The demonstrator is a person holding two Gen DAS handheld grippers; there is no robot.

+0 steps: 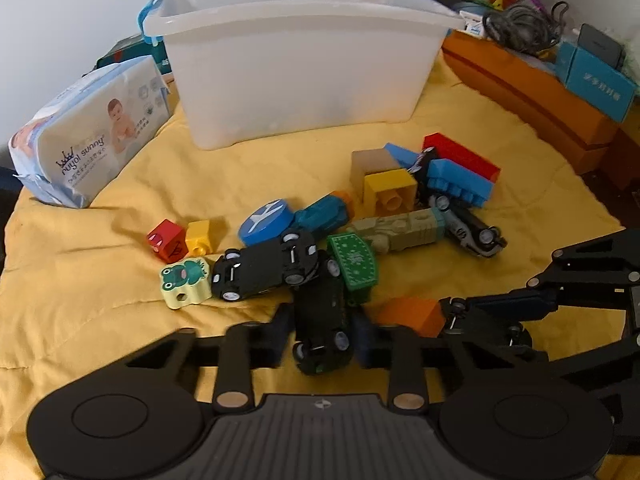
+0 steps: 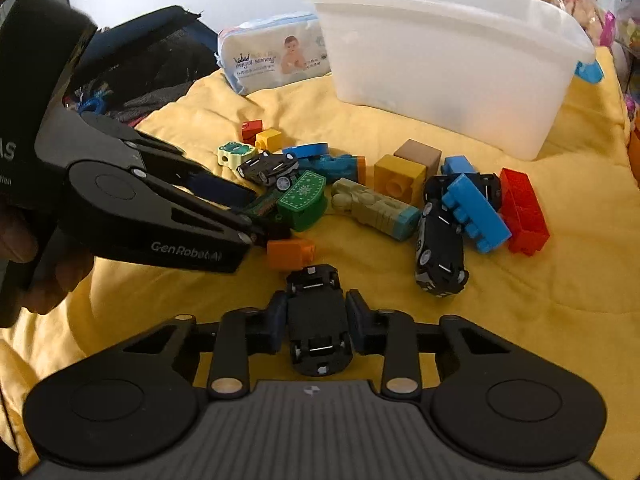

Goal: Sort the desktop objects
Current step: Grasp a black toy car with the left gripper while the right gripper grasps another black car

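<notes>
A: Left wrist view: is anything held by the left gripper (image 1: 320,332)?

B: A dark green toy car (image 1: 320,320) is seen between its jaws, low in the middle of the frame, belly up. The pads appear pressed to its sides, so it is judged gripped.

A: And the right gripper (image 2: 316,320)?

B: In the right wrist view a black toy car (image 2: 318,316) is clamped between its jaws at lower centre, wheels up.

A: Where is the rest kept?

B: A heap of blocks and cars is spread over the yellow blanket (image 1: 100,280) mid-frame: an orange block (image 1: 412,314) just beside the green car, a green curved piece (image 1: 354,264) touching it, another black car (image 1: 264,268) to its left. The white bin (image 1: 296,64) is set at the top of the frame, beyond the heap. A wipes pack (image 1: 88,140) is seen at the left.

A: How should the step be done well?

B: Judged from this, both cars should be lifted straight up before being carried, so the green piece and orange block are not dragged. The grip should be kept firm, since wheels may roll between the pads. Release is best made low over the bin's opening, one gripper at a time, so that collision is avoided.
</notes>
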